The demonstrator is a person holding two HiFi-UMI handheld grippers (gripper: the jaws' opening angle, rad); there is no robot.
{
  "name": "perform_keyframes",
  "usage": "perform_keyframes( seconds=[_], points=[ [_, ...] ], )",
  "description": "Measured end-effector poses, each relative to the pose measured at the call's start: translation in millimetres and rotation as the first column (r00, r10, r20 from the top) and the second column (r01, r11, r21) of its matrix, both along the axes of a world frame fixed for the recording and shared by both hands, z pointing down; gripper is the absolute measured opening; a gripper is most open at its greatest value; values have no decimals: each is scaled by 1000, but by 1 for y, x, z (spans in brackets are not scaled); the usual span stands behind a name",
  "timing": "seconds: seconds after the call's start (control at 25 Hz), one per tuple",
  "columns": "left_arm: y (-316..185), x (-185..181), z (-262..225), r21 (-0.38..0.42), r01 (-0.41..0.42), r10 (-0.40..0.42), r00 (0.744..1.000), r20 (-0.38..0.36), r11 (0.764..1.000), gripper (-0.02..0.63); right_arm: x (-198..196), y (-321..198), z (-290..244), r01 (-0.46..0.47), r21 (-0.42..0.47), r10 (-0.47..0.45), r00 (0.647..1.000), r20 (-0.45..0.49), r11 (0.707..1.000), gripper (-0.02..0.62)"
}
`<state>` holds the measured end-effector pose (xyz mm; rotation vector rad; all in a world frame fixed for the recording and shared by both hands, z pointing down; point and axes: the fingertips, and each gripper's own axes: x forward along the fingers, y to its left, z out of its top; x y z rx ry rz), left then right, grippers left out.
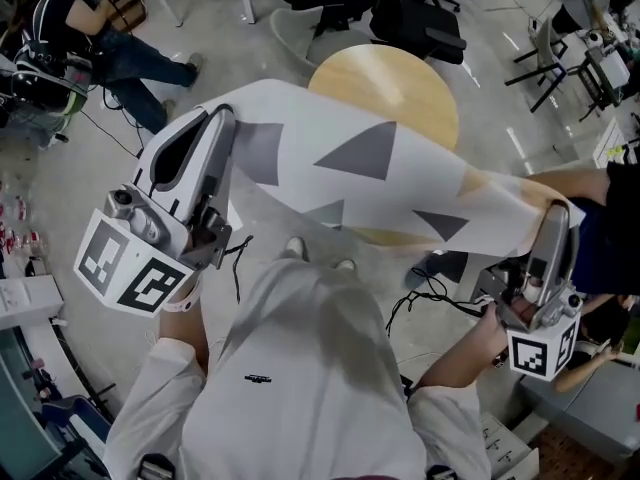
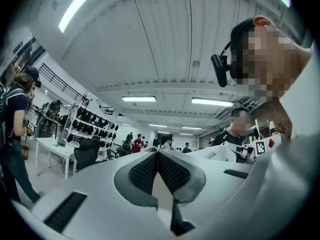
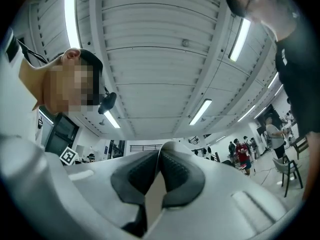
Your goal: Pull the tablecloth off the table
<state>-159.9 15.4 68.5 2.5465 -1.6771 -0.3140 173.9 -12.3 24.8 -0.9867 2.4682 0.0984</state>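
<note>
The left claw point(image 1: 222, 116) is clenched on one edge of the tablecloth point(image 1: 340, 158), at 9 o'clock in the head view. Its own view shows a thin white strip of cloth pinched between the pads point(image 2: 143, 171). The right claw point(image 1: 556, 210), at 4 o'clock, bites the opposite edge the same way. Between them the white cloth with grey triangles hangs stretched in the air over the near side of the round wooden table point(image 1: 390, 78), whose bare top shows at 12 o'clock. Whether the far hem touches the wood I cannot tell.

Each hold looks to be on a narrow margin, so a sharp tug could slide the fabric out of one claw and drop that side. Pulling harder on one side would skew the sheet and might drag it against the table's rim. If the person steps back, a foot could catch the black cable point(image 1: 425, 293) lying on the floor at 5 o'clock.
</note>
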Motion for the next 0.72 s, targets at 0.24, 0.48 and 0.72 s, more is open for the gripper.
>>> perform_keyframes(
  seconds=[0.24,0.48,0.72],
  points=[
    [-4,2,5,-20,3,-3,1000,-2,1000,8,3,-3,7,-16,-52,17,1000,9,999,18],
    [-23,4,28,-72,11,-11,1000,2,997,8,7,-19,34,-54,-143,55,998,2,988,19],
    [-40,7,51,-123,18,-16,1000,15,992,8,11,-31,59,-93,-209,91,996,-19,973,21]
  ],
)
